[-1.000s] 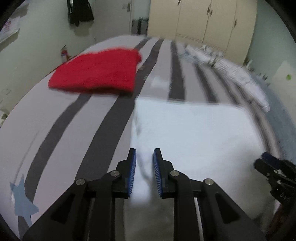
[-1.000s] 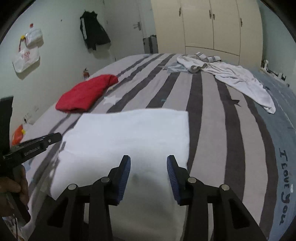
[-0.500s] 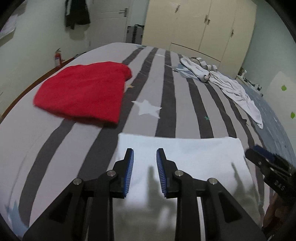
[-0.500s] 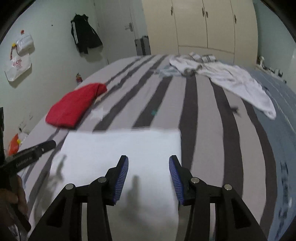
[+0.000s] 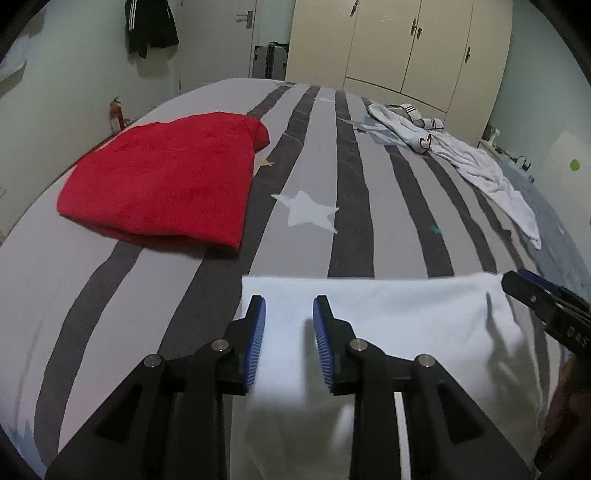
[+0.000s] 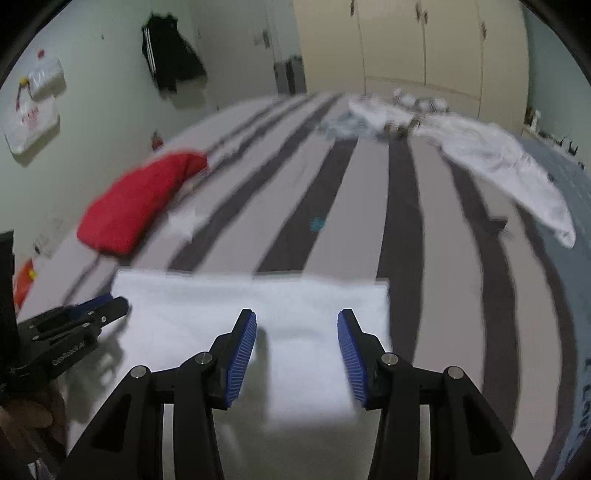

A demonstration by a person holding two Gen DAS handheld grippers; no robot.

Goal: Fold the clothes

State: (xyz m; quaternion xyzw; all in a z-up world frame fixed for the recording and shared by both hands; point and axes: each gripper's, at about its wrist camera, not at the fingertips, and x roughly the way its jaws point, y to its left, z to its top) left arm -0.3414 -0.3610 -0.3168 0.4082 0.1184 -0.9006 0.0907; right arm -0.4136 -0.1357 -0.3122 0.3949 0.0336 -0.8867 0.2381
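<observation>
A folded white garment [image 5: 406,325] lies flat on the striped bed, close in front of both grippers; it also shows in the right wrist view [image 6: 258,314]. My left gripper [image 5: 289,314] is open and empty, hovering over the garment's left part. My right gripper [image 6: 296,328] is open and empty over its right part. The right gripper's tips show in the left wrist view [image 5: 532,291]; the left gripper shows in the right wrist view [image 6: 92,314].
A folded red garment [image 5: 162,181] lies at the bed's left. A crumpled white garment [image 5: 472,162] lies at the far right. A wardrobe [image 5: 406,48] stands beyond the bed. A dark jacket [image 5: 151,26] hangs on the wall.
Both grippers have pulled back toward the near edge, so less of the white garment lies ahead of them. Both have opened slightly wider. The garment stays flat.
</observation>
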